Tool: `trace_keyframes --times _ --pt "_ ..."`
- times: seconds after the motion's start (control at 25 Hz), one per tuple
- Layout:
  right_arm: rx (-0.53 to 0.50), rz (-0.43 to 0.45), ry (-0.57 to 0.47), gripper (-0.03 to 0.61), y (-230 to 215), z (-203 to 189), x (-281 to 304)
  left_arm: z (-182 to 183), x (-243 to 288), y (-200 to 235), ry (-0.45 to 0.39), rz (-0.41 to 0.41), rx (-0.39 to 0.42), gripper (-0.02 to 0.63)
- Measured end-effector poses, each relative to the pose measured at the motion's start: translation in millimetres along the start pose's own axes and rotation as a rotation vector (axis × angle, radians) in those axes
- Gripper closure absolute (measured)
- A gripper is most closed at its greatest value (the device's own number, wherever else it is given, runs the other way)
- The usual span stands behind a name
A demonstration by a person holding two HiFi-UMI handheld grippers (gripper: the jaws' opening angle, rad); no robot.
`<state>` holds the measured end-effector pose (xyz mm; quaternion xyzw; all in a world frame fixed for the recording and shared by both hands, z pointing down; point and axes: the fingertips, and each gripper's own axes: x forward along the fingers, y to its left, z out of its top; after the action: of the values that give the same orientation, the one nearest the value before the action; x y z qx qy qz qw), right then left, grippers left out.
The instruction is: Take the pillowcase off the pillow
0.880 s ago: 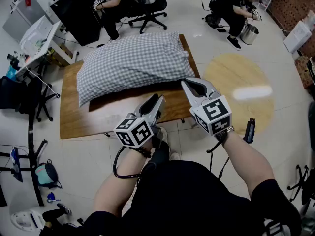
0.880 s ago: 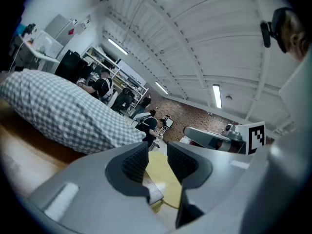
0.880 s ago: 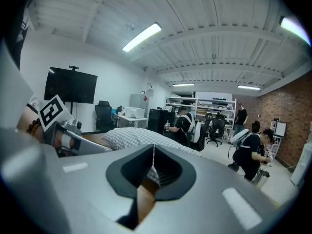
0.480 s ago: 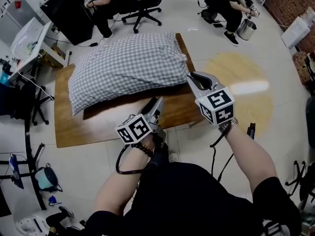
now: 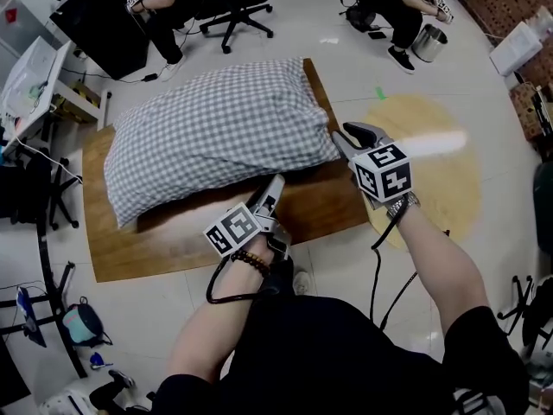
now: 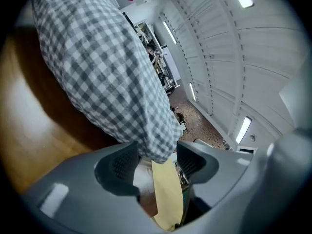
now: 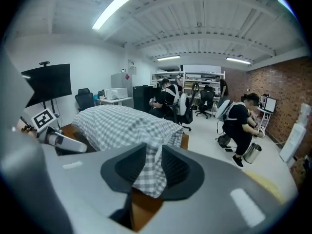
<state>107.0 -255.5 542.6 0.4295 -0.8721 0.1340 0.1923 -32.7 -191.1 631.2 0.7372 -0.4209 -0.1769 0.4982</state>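
- Since the earlier frame both grippers have closed in on the pillowcase [image 5: 216,132], which lies on the desk [image 5: 173,236] at 12 o'clock.
- Right gripper [image 5: 352,135]: pinching the 4 o'clock corner.
- Left gripper [image 5: 275,187]: wide, cloth loose between jaws, 6 o'clock edge.
- Judged: pillowcase fully on; pulling off remains.

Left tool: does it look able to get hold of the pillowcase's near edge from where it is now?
Probably yes. The left tool stands open with a fold of the pillowcase hanging between its jaws, and nothing else is in the way. The right tool is shut on another corner.
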Motion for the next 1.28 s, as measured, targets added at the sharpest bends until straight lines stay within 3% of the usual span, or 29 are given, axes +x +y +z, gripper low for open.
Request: trace_keyframes --times 0.24,0.56,0.68,0.88,1.28 --pt "0.078 -0.016 0.109 0.478 -48.0 -10.7 49.7 15.8 21.7 25.6 0.029 0.03 -0.036 0.353" --pt "0.227 0.081 0.227 0.437 -71.4 -36.5 114.2 29.0 44.5 43.7 0.047 0.035 -0.045 0.341" --pt "0.308 0.146 0.26 0.412 -70.9 -44.8 136.1 31.7 48.8 52.1 0.054 0.039 -0.054 0.341" --pt "0.507 0.353 0.297 0.324 -48.0 -51.3 154.2 33.6 54.7 61.1 0.058 0.043 -0.067 0.344" --pt "0.631 0.533 0.348 0.325 -19.3 -51.7 162.9 37.2 56.2 63.7 0.036 0.042 -0.091 0.46"
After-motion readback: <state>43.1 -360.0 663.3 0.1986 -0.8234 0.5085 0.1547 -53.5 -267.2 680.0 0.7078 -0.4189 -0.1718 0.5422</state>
